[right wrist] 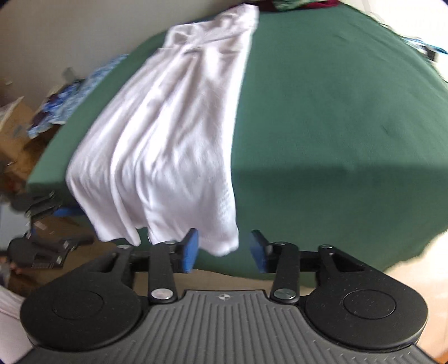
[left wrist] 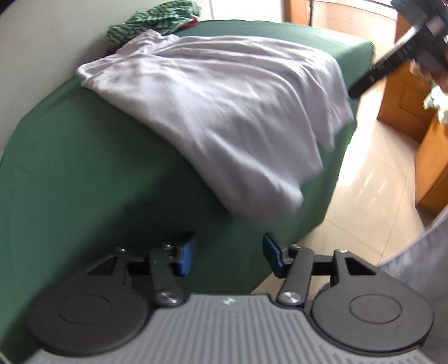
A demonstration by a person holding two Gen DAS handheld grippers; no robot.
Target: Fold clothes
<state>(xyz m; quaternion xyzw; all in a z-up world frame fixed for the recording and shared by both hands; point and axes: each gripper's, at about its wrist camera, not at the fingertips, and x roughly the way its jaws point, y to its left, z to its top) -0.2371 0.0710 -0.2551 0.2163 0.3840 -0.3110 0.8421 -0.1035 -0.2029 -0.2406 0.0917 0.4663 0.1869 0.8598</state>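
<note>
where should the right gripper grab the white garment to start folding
Take the white garment by its hem corner hanging over the bed edge, coming from below and in front with the open right gripper: that corner dangles free between the fingers.

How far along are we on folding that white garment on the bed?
Done: the white garment is spread lengthwise on the green bed, its lower end hanging over the edge. In hand: nothing; the left gripper and right gripper are both open and empty. Left: every fold, plus the striped clothes pile by the wall.
</note>
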